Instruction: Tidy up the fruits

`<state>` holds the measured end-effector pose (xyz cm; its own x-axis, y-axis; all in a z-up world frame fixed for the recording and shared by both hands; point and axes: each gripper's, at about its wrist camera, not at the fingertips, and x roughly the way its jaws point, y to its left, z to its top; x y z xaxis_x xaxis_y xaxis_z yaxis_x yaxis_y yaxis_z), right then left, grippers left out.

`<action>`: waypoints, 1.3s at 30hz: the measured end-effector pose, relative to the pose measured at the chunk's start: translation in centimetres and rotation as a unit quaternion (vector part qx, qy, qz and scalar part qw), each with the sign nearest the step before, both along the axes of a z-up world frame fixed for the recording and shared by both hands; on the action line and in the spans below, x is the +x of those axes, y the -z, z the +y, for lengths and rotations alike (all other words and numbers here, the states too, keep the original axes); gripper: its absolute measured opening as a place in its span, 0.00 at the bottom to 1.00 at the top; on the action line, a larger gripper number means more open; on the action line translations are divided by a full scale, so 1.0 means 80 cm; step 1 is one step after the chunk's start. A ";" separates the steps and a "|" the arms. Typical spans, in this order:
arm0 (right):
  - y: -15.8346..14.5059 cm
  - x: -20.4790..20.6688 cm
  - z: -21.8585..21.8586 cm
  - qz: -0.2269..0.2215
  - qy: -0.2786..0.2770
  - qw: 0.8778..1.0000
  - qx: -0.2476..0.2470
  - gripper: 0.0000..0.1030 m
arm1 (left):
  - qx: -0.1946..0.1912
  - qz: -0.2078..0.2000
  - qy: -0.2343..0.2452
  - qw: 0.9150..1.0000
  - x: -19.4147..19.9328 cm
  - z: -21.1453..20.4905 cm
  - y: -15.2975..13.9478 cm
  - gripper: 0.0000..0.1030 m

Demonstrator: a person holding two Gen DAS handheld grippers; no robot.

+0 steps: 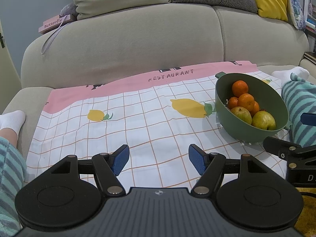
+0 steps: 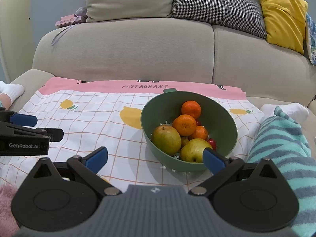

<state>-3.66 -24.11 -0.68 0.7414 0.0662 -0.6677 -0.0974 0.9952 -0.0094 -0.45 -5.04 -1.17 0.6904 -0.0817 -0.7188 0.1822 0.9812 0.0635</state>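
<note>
A green bowl (image 2: 227, 118) (image 1: 223, 94) rests on a checked cloth with lemon prints (image 1: 138, 122) (image 2: 94, 110). It holds several oranges (image 2: 184, 124) (image 1: 245, 102), yellow-green pears (image 2: 166, 139) (image 1: 263, 120) and small red fruits (image 2: 211, 142). My right gripper (image 2: 156, 157) is open in front of the bowl's near rim, its right pad overlapping a pear in view. My left gripper (image 1: 159, 162) is open and empty above the bare cloth, to the left of the bowl. Each gripper shows at the edge of the other's view.
The cloth lies on a beige sofa seat (image 2: 126, 47). Cushions (image 2: 217, 7) and a pink box (image 1: 54, 23) sit along the backrest. A person's legs in striped trousers (image 2: 280, 138) and white socks (image 1: 11, 118) flank the cloth on both sides.
</note>
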 end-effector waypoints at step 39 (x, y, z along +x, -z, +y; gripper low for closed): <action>0.003 0.004 0.006 0.015 0.006 1.000 -0.002 0.96 | -0.011 -0.026 0.000 1.000 -0.004 0.001 -0.008 0.78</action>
<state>-3.32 -23.61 -0.93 0.7218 0.0543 -0.6900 -0.0853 0.9963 -0.0108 -0.81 -4.93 -0.55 0.7270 -0.0974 -0.6797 0.1793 0.9825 0.0510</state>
